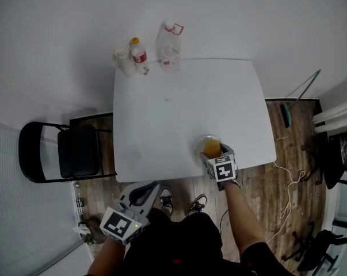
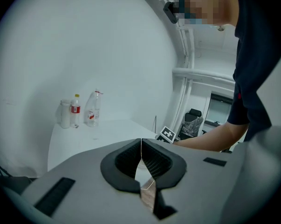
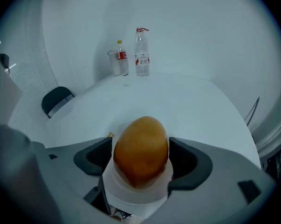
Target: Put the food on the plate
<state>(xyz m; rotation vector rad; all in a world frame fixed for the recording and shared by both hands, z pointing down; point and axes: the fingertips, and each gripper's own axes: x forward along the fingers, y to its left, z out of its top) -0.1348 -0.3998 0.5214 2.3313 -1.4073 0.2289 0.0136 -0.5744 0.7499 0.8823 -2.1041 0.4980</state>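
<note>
Head view: the right claw (image 1: 212,149) reaches over the near edge of the white counter (image 1: 173,108), above a pale round plate (image 1: 197,145) that stands close to that edge. The claw holds the food (image 1: 211,148), a smooth orange-yellow oval piece, over the plate. Right gripper view: the right claw (image 3: 141,155) has its two dark jaws spread wide, one pressed to each flank of the food (image 3: 141,143); the plate (image 3: 131,199) shows white directly beneath it. Whether the food touches the plate cannot be told. Left gripper view: the left claw (image 2: 141,146) is empty, its ribbed jaws meeting at the tips with nothing between them. In the head view the left claw (image 1: 142,192) hangs low beside the person's body, off the counter and well apart from the plate. At the far edge of the counter stand two bottles (image 1: 140,56) and a pale container. A black folding chair (image 1: 75,152) stands on the wooden floor (image 1: 288,154), to the left of the counter
</note>
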